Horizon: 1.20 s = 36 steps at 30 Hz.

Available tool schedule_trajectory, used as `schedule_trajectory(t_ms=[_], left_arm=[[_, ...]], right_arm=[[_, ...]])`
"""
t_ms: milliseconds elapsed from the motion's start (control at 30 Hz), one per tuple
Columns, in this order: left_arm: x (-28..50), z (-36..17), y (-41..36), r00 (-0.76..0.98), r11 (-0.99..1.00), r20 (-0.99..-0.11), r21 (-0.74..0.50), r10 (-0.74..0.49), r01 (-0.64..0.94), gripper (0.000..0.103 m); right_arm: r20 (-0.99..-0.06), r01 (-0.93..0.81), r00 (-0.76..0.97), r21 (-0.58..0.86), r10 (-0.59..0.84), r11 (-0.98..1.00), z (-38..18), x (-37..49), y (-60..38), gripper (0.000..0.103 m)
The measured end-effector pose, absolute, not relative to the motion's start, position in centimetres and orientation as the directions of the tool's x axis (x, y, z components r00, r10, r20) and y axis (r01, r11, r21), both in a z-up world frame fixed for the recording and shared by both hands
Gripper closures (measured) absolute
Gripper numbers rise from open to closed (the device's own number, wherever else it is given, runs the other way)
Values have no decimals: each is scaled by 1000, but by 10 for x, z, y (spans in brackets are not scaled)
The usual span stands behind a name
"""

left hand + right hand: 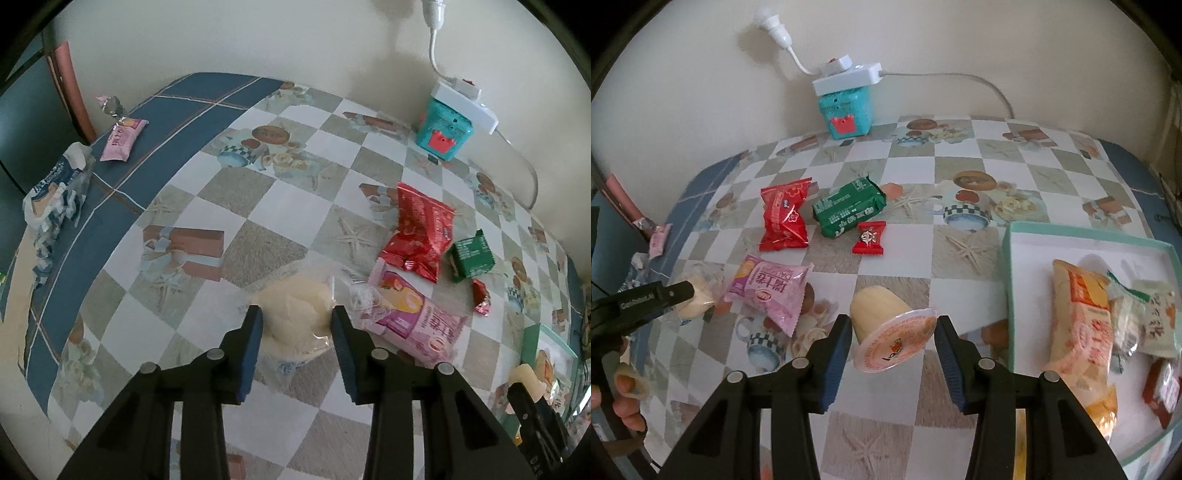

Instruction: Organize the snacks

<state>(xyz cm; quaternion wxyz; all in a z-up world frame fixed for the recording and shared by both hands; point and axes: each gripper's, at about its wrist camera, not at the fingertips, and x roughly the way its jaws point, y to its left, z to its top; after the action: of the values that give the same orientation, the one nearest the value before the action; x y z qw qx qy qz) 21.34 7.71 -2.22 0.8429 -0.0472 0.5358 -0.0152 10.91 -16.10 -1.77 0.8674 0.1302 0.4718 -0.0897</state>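
Note:
My left gripper (297, 323) stands open around a pale bun in clear wrap (295, 314) that lies on the table; the pads do not visibly press it. My right gripper (892, 332) stands open around a yellow jelly cup (886, 325) that lies on its side, lid toward me. A pink packet (768, 291) (410, 317), a red packet (783, 218) (417, 232), a green packet (849, 206) (472, 258) and a small red candy (868, 238) (482, 297) lie on the table. A teal-rimmed tray (1071, 240) at the right holds several snacks.
A teal box (846, 114) with a white power strip (846, 77) on top stands against the wall. A pink packet (122, 140) and a blue-white bag (55, 195) lie at the table's far left edge. The tablecloth is checkered.

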Motion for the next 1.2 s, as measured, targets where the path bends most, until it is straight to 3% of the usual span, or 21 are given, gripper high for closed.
schedule_trajectory(t_ms=[233,700,733,767,833,900,1033,1133,1200], left_arm=[[202,-13,78,429,994,-900,-108,-84,-34,76],[195,-41,81,376,996,-924,-85,-68,-29,74],[196,-44,81,368,996,-928,-83,-65,-35,66],[196,-45,82,361,996,-930,-86,-67,-37,51],[197,-46,83,361,995,-929,-99,-80,-34,38],[199,-42,84,372,993,-924,-111,-92,-28,36],[205,-37,77,383,997,-921,-73,-70,6,22],[214,-35,77,389,997,-919,-73,-65,-6,20],[220,-36,78,395,997,-917,-68,-56,-18,11]], right_arm=[[-828,285,561,174,-17,943,-10,94,-165,54],[-838,297,545,202,8,933,-23,93,-174,54],[-839,298,544,202,8,933,-23,93,-174,54],[-840,300,542,201,7,933,-24,93,-175,54],[-842,306,539,201,5,930,-26,93,-177,54],[-844,312,536,203,5,928,-28,93,-179,54],[-846,324,533,208,3,923,-31,95,-184,54],[-847,336,531,209,-1,918,-33,96,-188,54],[-848,342,529,212,-1,916,-34,96,-191,54]])
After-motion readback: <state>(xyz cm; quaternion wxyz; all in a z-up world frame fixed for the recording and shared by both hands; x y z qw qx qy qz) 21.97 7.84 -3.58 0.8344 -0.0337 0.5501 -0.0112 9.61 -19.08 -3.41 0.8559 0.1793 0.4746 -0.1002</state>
